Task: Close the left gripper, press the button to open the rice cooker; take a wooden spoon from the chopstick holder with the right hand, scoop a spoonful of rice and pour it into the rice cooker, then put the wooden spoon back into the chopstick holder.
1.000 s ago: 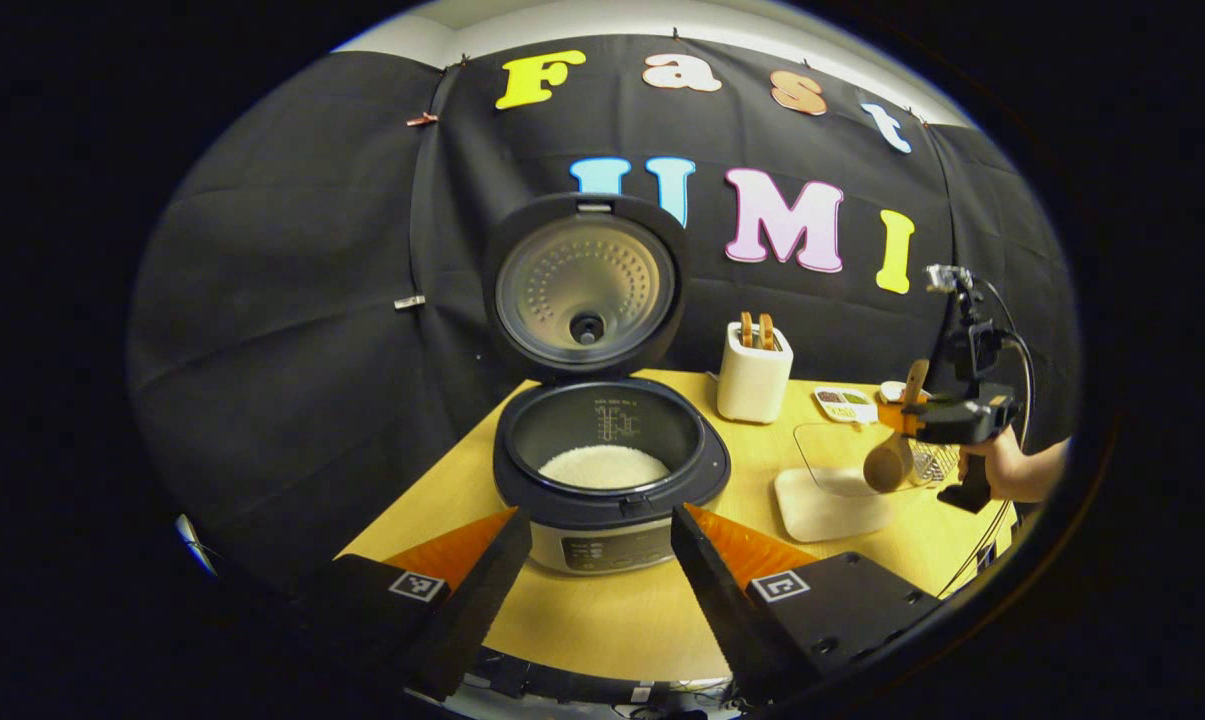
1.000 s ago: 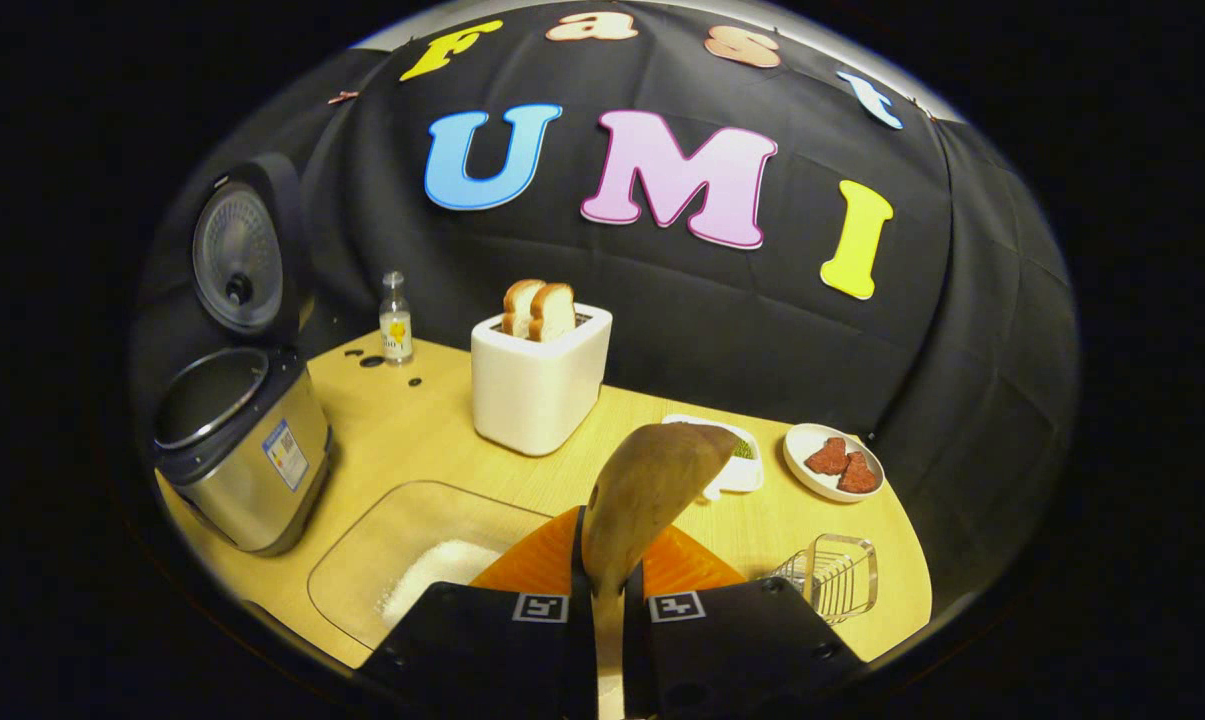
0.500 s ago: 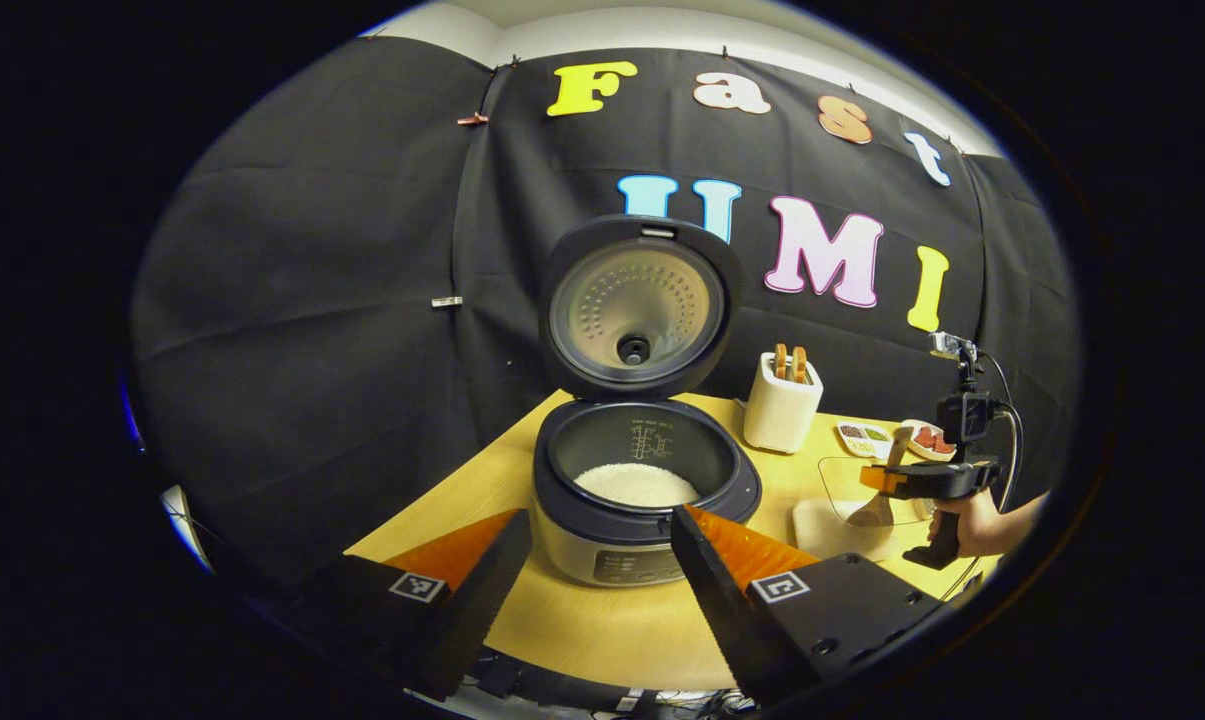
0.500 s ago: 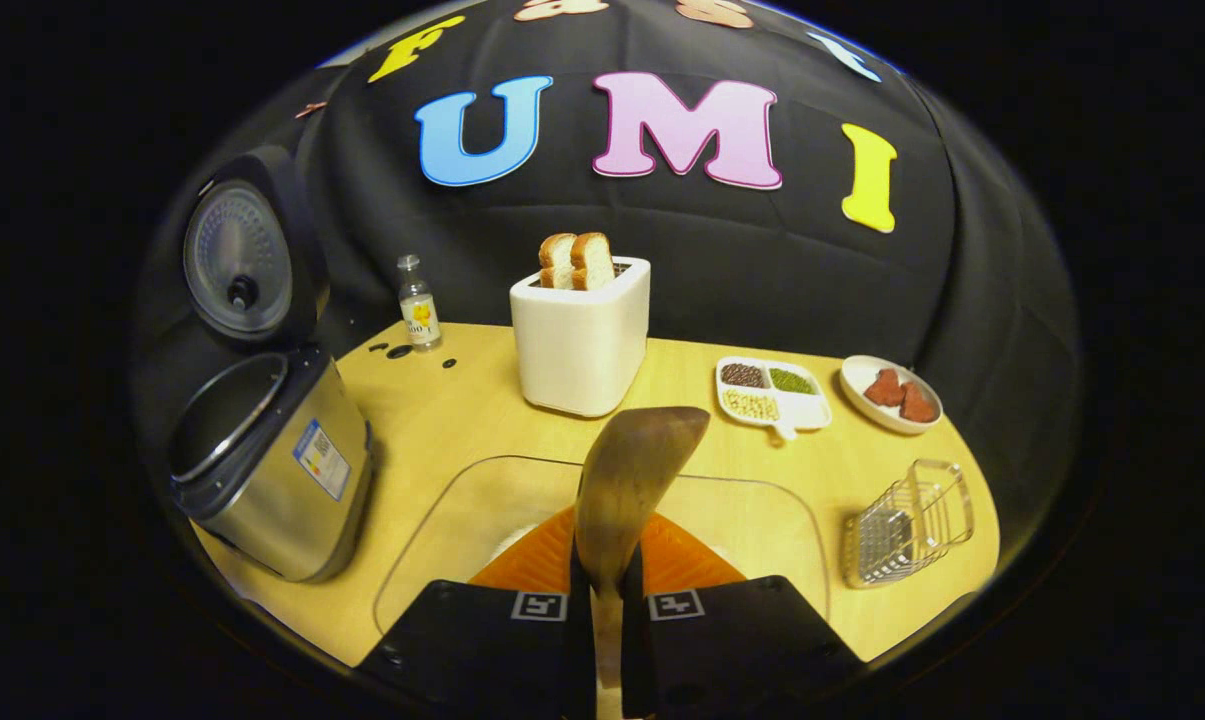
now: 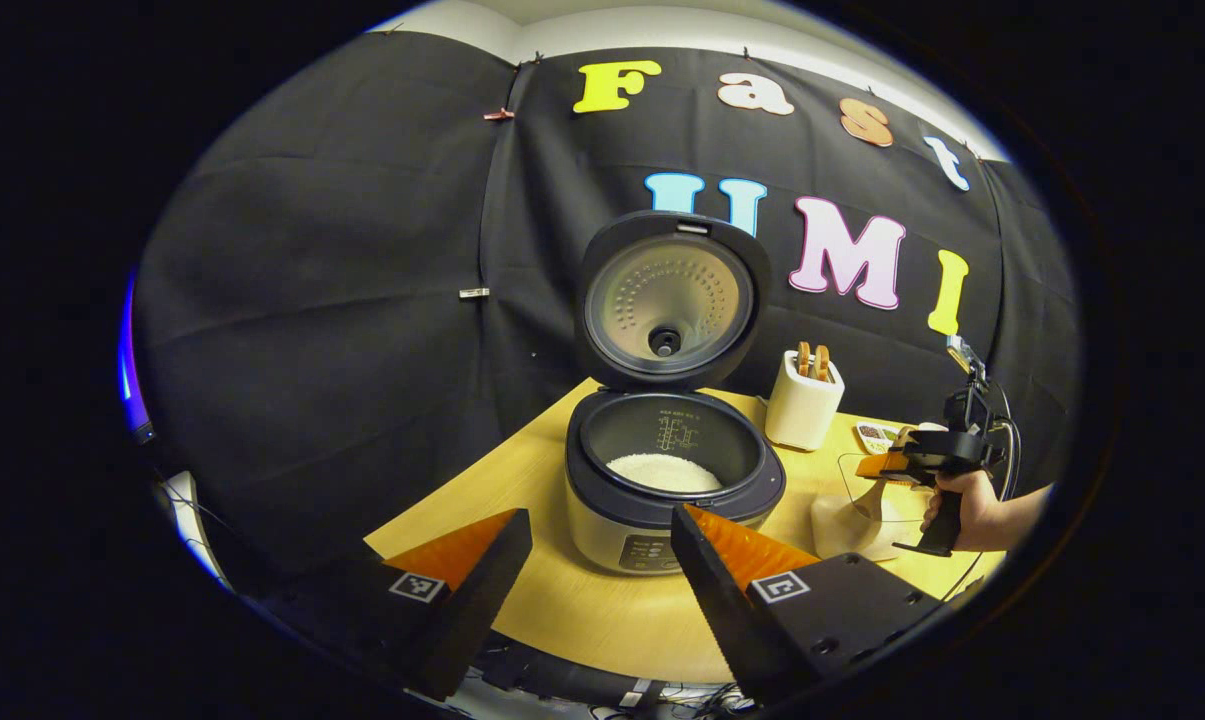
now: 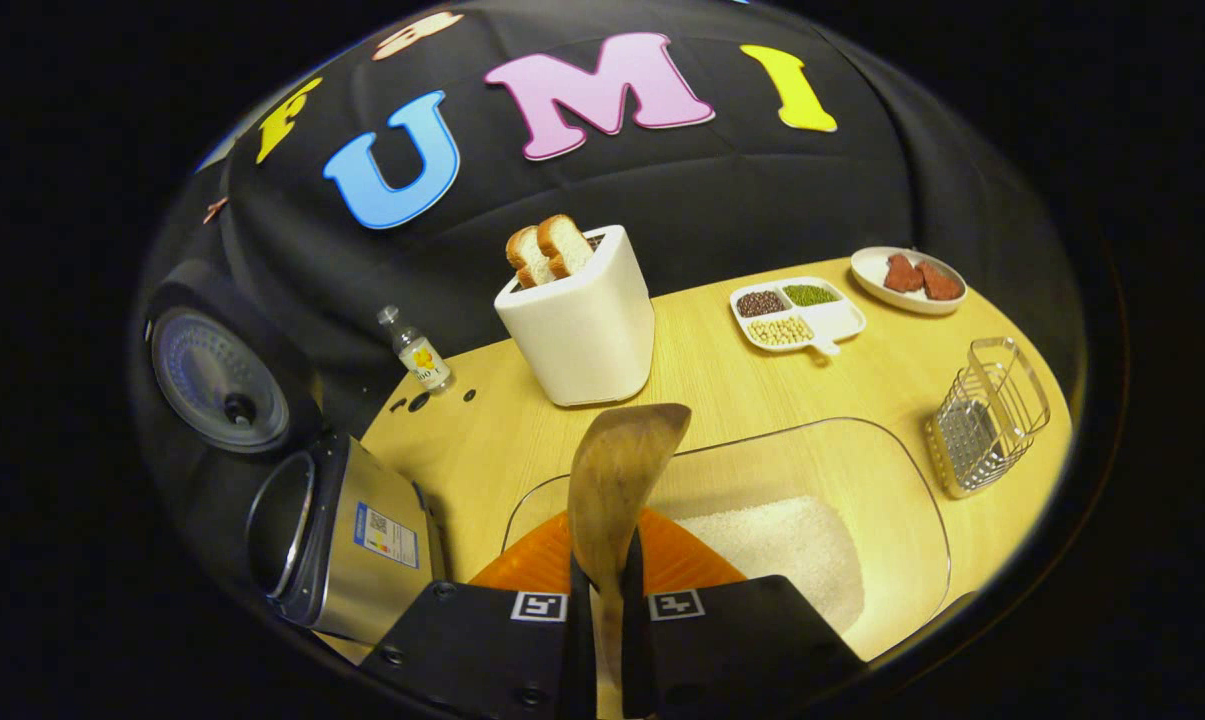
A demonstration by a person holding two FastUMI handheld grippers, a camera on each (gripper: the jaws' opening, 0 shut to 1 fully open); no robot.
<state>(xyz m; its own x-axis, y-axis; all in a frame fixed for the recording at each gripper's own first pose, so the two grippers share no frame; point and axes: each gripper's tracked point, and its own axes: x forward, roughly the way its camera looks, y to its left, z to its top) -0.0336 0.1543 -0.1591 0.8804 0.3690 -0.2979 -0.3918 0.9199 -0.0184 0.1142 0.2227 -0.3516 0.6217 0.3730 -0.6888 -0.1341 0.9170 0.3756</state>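
**A:** so what's changing? The right gripper is clamping the wooden spoon by its handle, and compared with a second ago it's tipping down over the clear rice tray, which is now sliding in under the bowl.

**B:** yeah, looks like the scoop is starting. Rice pile is sitting at 4 o'clock from the spoon. Rice cooker is standing lid-up already. Left gripper is idling, jaws spread wide. Chopstick holder is waiting at 3 o'clock.
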